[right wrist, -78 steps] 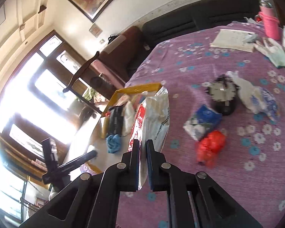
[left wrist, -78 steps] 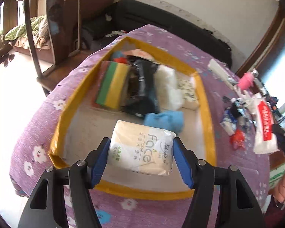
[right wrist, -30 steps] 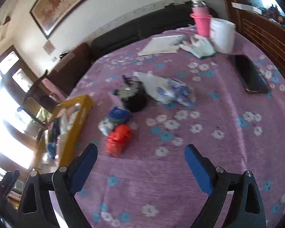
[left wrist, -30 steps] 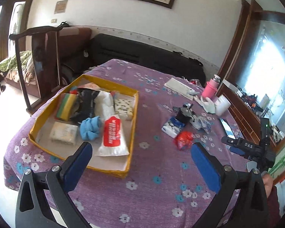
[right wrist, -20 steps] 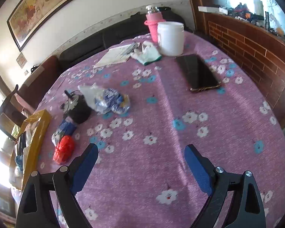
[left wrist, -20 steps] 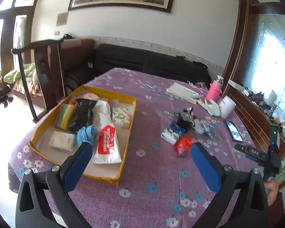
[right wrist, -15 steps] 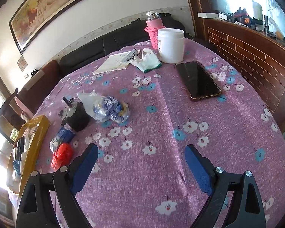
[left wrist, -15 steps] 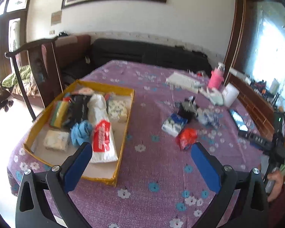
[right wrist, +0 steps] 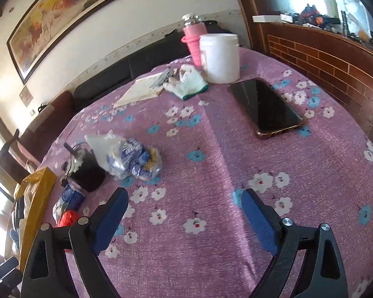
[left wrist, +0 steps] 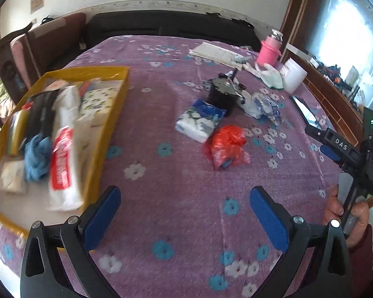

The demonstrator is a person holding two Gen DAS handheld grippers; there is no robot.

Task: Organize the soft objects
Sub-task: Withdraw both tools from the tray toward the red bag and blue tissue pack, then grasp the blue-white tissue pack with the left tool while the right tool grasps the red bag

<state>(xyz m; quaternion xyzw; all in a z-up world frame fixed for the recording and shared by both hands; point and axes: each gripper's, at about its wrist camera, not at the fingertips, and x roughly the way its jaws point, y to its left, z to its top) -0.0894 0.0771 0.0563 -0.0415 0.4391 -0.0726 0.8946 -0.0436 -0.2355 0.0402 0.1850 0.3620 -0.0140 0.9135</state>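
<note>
Left tool [left wrist: 185, 202] agape; red-white pack [left wrist: 62, 166] lengthwise in tray [left wrist: 107, 124].

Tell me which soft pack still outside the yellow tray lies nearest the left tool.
The red plastic packet; the blue-and-white tissue pack and blue-patterned bag lie farther away.

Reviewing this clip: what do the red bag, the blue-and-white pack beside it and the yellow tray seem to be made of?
Red bag: thin plastic film, judging by its crinkles and glossy, slightly see-through look.
Blue-and-white pack: probably tissues in a soft printed plastic wrap; it looks puffy with a faint sheen.
Yellow tray: likely cardboard covered in glossy yellow tape or film; the walls are thin, straight and shiny. Motion blur leaves this uncertain.
</note>
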